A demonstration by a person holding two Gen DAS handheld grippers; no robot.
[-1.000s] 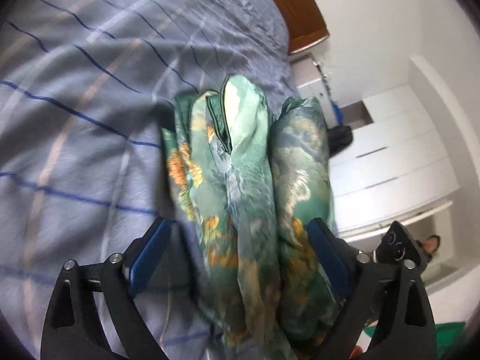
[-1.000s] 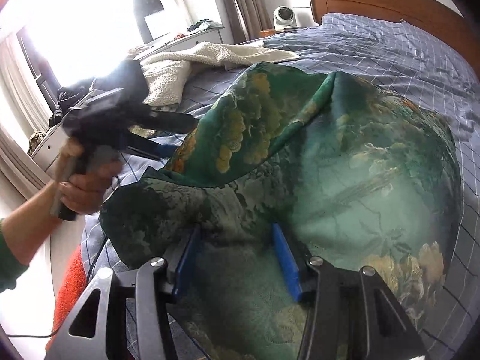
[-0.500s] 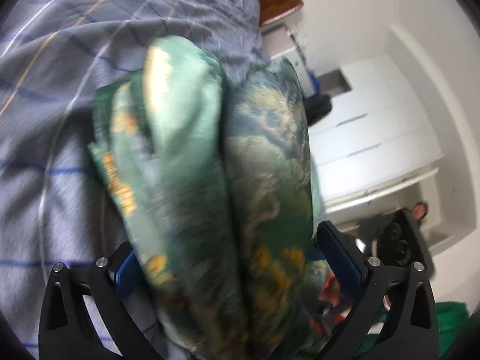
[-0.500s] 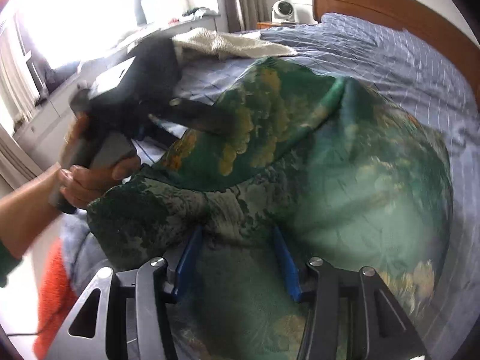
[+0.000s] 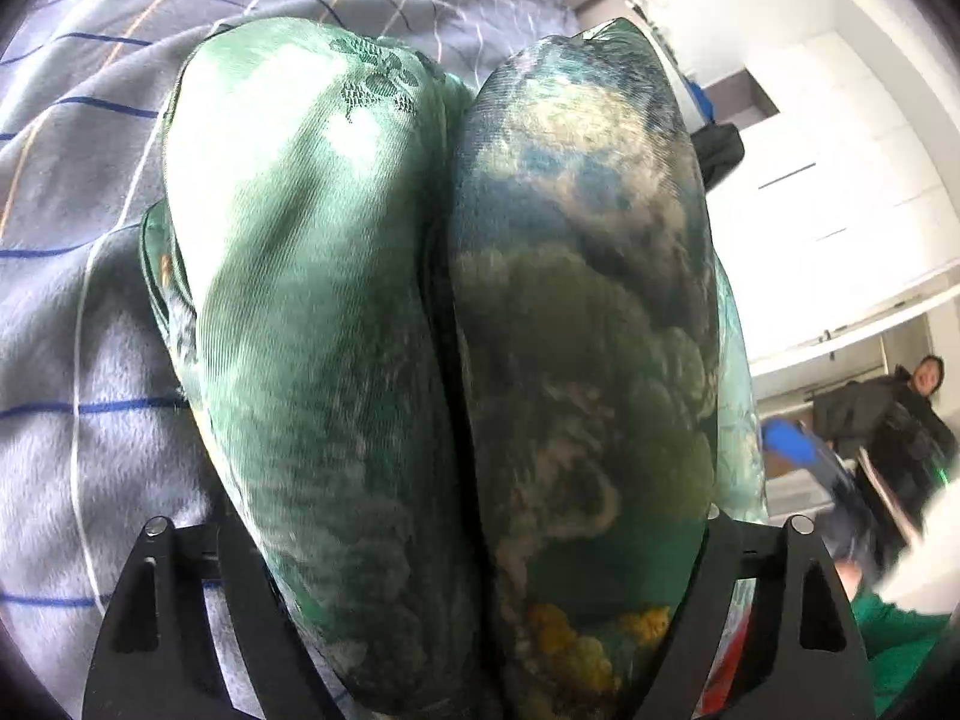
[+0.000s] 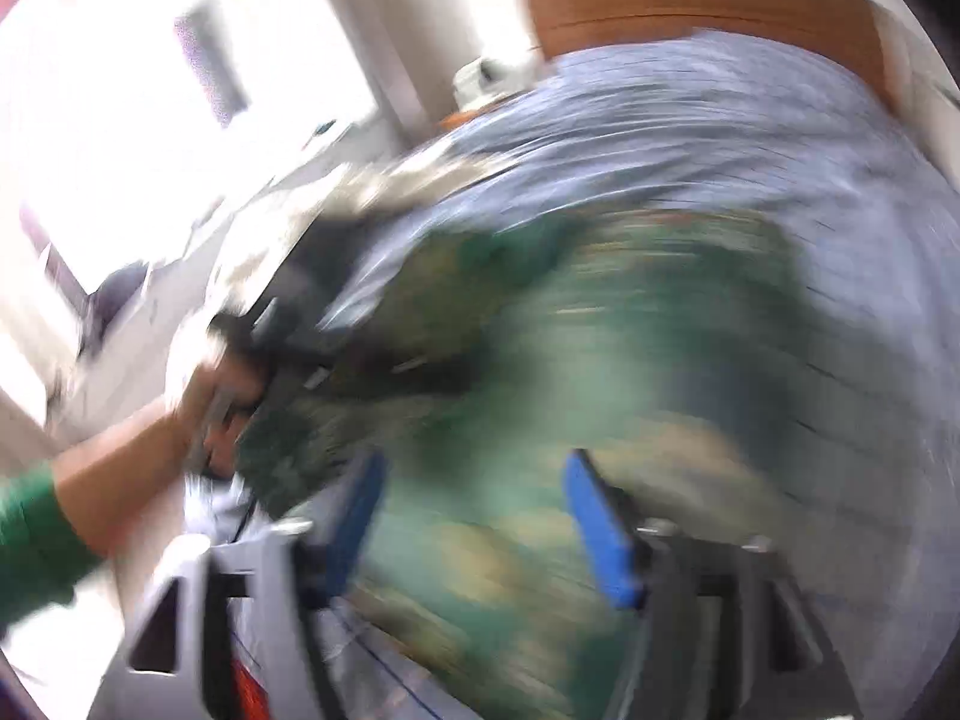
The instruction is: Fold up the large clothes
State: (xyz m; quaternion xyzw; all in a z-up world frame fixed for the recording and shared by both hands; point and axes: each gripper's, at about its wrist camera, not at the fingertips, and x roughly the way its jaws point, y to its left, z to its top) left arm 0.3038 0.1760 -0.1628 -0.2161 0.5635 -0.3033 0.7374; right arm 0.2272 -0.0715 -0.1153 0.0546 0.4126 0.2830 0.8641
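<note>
A large green garment with a yellow and blue print [image 5: 456, 324] bulges in two thick folds between the jaws of my left gripper [image 5: 468, 540], which is shut on it; the pads are hidden by cloth. In the blurred right wrist view the same garment [image 6: 570, 372] lies on the bed and fills the gap of my right gripper [image 6: 474, 516], whose blue pads [image 6: 600, 528] stand wide apart around the cloth. The left hand and its gripper [image 6: 270, 348] show at the garment's left edge.
The bed has a grey-blue checked cover [image 5: 90, 180] and a wooden headboard [image 6: 690, 6]. White wardrobes [image 5: 840, 180] stand to the right, with a person [image 5: 912, 396] beside them. A bright window [image 6: 180, 60] is at the left.
The left gripper has pushed deeper into the garment, which now fills its view. The right gripper's jaws have spread wider and its view has swung fast, leaving it blurred.
</note>
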